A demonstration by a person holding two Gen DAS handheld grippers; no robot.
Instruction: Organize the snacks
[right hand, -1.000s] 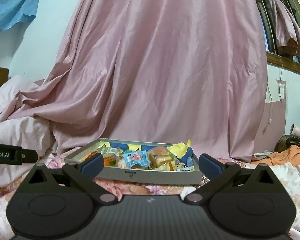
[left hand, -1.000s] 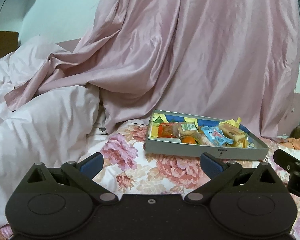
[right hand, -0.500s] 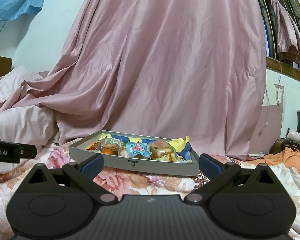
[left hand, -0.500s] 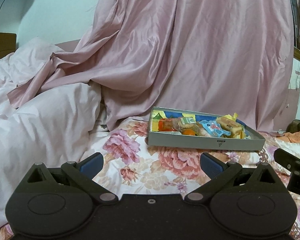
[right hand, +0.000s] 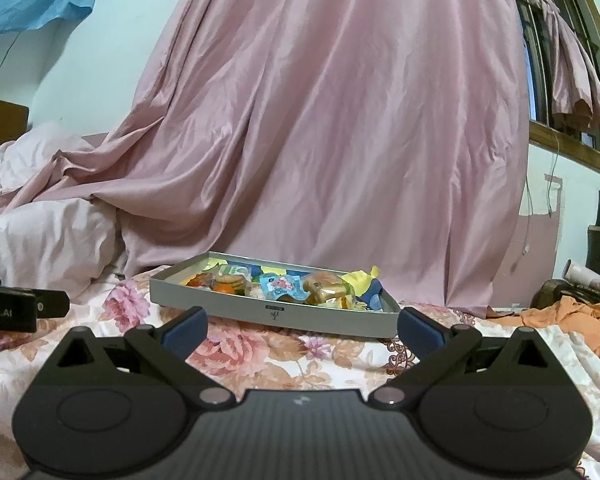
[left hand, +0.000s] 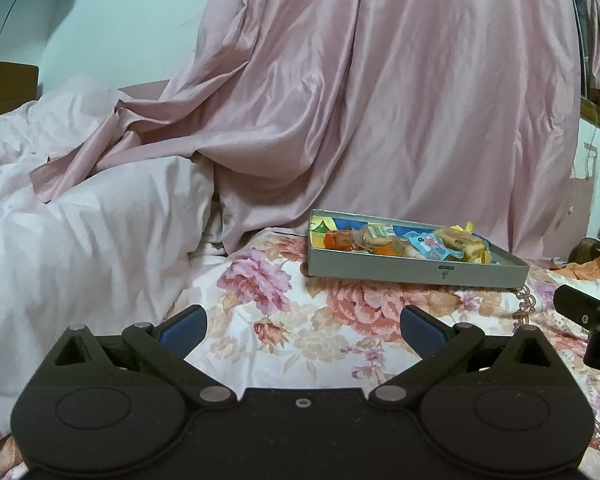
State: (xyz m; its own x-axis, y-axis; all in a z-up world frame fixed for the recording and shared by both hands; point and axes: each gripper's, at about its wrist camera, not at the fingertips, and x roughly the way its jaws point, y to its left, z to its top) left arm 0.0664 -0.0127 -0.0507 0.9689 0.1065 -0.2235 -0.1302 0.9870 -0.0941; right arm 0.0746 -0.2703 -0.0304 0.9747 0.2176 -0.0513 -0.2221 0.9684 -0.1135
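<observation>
Left wrist view
Your left gripper (left hand: 303, 330): fingers spread wide with nothing between them, hovering low over the floral sheet (left hand: 300, 340).
Snack tray (left hand: 412, 270): a shallow grey box lying on the sheet ahead of you and to the right, well apart from the fingertips.
Snacks (left hand: 400, 240): wrapped pieces heaped inside the tray, among them a blue packet (left hand: 430, 246) and a yellowish cake-like one (left hand: 458, 239).
Backdrop: pink curtain (left hand: 380, 100) falling behind the tray; pale duvet (left hand: 80, 240) bunched on the left.
Other tool: part of your right gripper shows at the right edge (left hand: 588, 320).

Right wrist view
Your right gripper (right hand: 302, 330): fingers released and wide apart, holding nothing.
Snack tray (right hand: 260, 308): straight ahead, its near wall just beyond the fingertips, not touched.
Snacks: blue packet (right hand: 279, 285) mid-tray, wrapped bun (right hand: 328, 288) to its right, an orange piece (right hand: 224, 289) to its left.
Side items: orange cloth (right hand: 580, 316) on the right; your left gripper's body at the left edge (right hand: 16, 310).
</observation>
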